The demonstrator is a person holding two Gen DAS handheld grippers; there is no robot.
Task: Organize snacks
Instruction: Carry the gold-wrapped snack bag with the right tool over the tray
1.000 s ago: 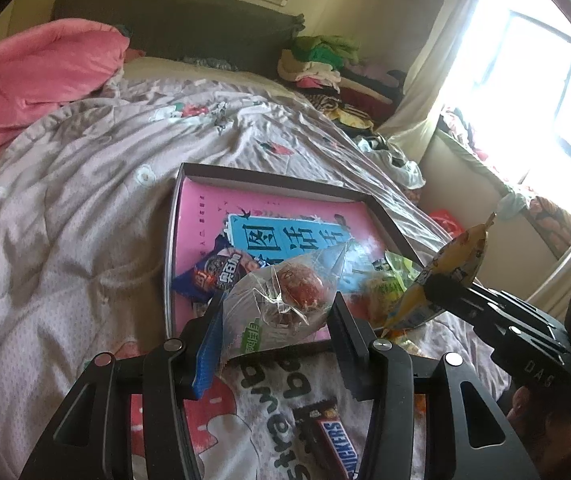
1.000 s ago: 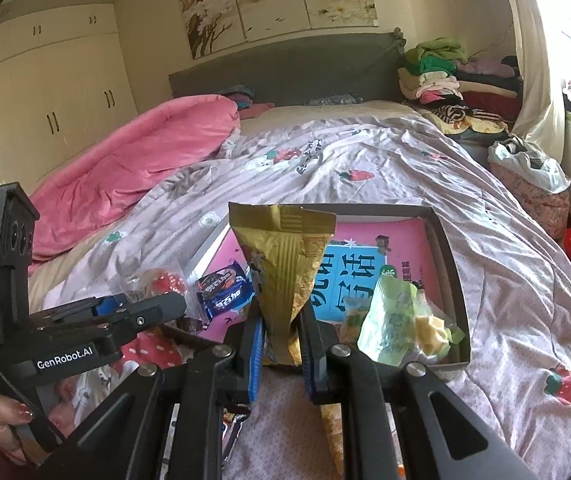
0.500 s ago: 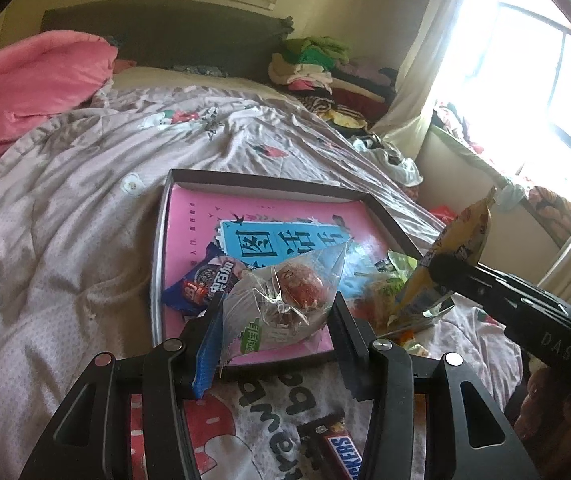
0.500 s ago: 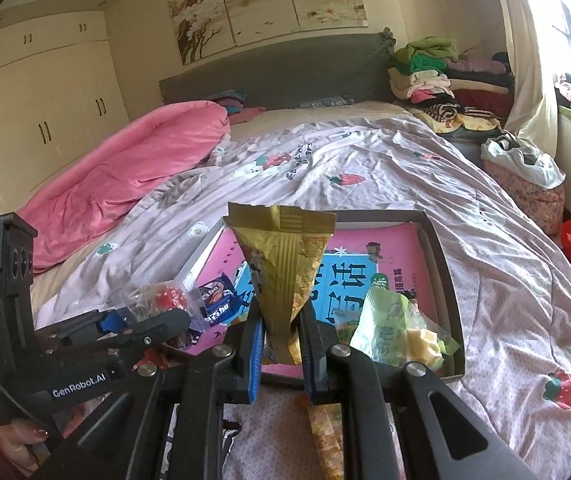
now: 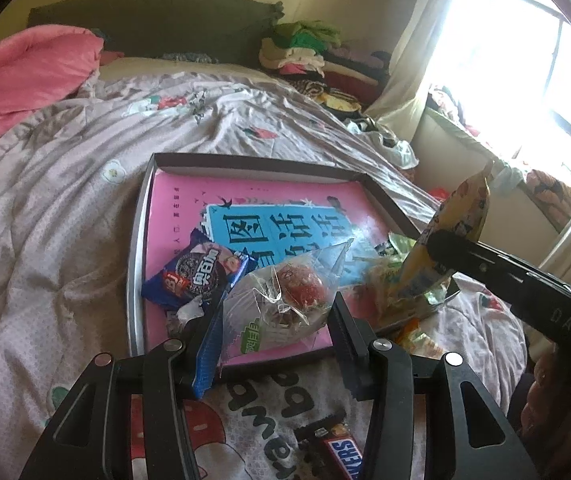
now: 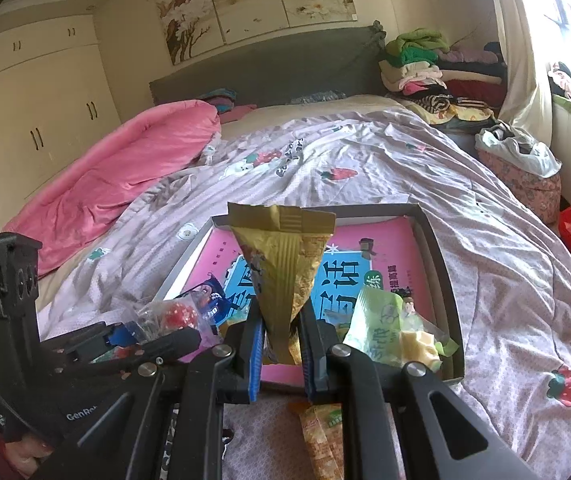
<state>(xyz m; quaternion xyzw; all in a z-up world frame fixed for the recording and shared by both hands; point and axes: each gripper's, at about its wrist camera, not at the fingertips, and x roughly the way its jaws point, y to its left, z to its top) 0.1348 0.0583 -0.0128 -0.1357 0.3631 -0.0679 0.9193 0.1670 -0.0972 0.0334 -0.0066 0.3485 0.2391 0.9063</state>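
On the left, the left hand-held gripper (image 5: 275,322) pinches a clear snack packet (image 5: 285,300) over the near edge of the shallow box (image 5: 253,162) on the bed (image 5: 45,200). To its right, the right hand-held gripper (image 6: 281,338) clamps a gold snack bag (image 6: 283,256) upright above that box.

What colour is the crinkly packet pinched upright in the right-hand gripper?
Gold: the crinkly foil packet is a dull metallic gold with fine ribbed creases, clearest in the right wrist view.
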